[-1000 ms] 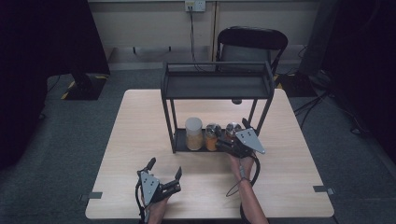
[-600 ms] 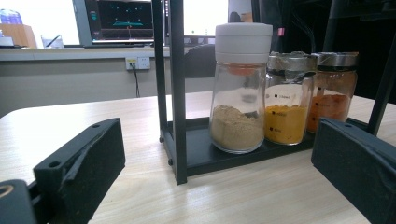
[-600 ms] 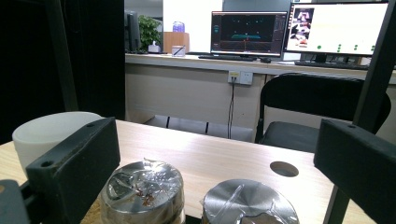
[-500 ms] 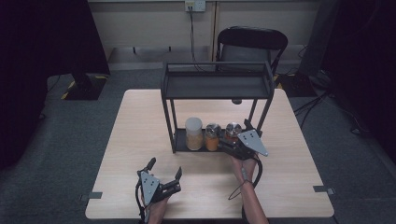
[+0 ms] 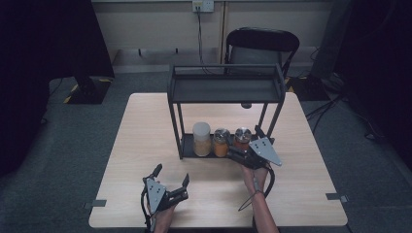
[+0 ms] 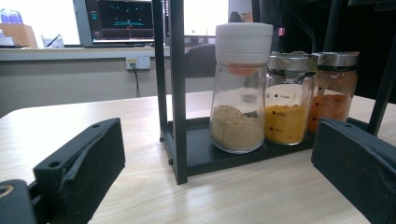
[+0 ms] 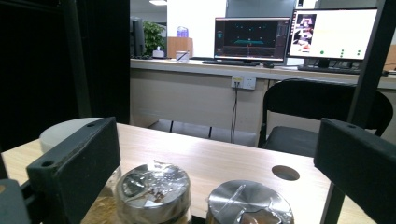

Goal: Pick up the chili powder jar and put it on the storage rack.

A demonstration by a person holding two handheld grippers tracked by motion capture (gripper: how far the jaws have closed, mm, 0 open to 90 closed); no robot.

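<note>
Dim, soft high view with black corners at ten and two o'clock; bright monitors glare behind.

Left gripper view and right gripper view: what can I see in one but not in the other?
The left gripper view shows the jars from the side, so you see the powders inside: tan in the white-capped jar, yellow in the middle jar, orange in the last jar, all standing on the rack's bottom shelf. The right gripper view looks from above at two shiny lids, plus a chair and a round hole in the table. Both show the jars, the wooden table, a wall socket, screens behind, and open black jaws.
</note>
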